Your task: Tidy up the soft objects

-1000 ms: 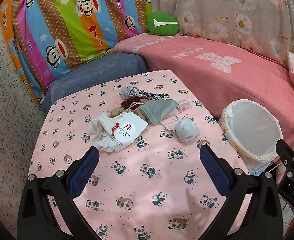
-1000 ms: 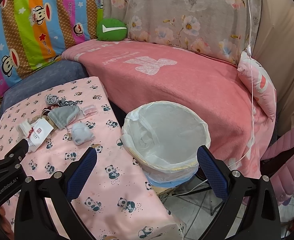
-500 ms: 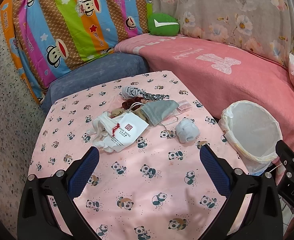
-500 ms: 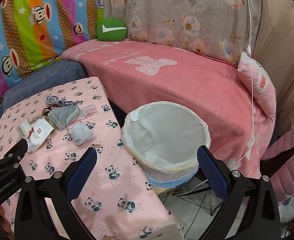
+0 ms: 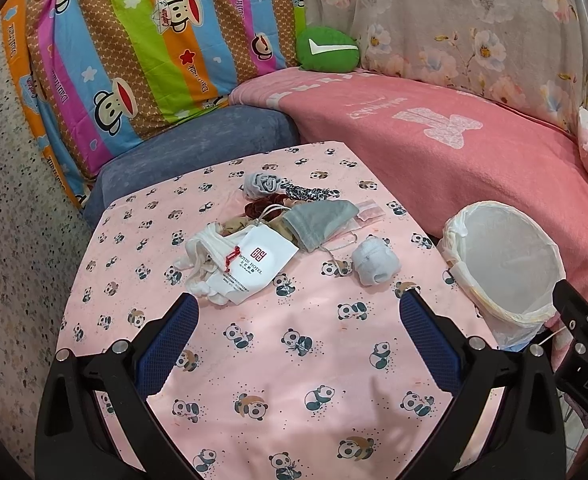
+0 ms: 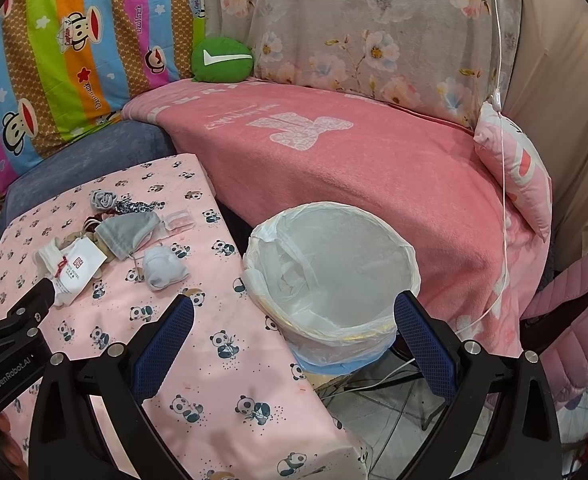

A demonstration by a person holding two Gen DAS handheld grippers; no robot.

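Pile: small soft cloth items [image 5: 278, 232] heaped mid-table on pink panda-print cloth [image 5: 294, 360].
Bin: white-lined round basket [image 6: 333, 264] beside table, seemingly empty.
Left gripper [image 5: 297, 320]: wide, holding nothing.
Right gripper [image 6: 294, 320]: wide, holding nothing.
Progress: nothing sorted yet.

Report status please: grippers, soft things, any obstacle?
Left gripper open, empty; right gripper open, empty, above the bin. Soft pile untouched on the table; sock ball apart, nearest the bin. No obstacle seen.
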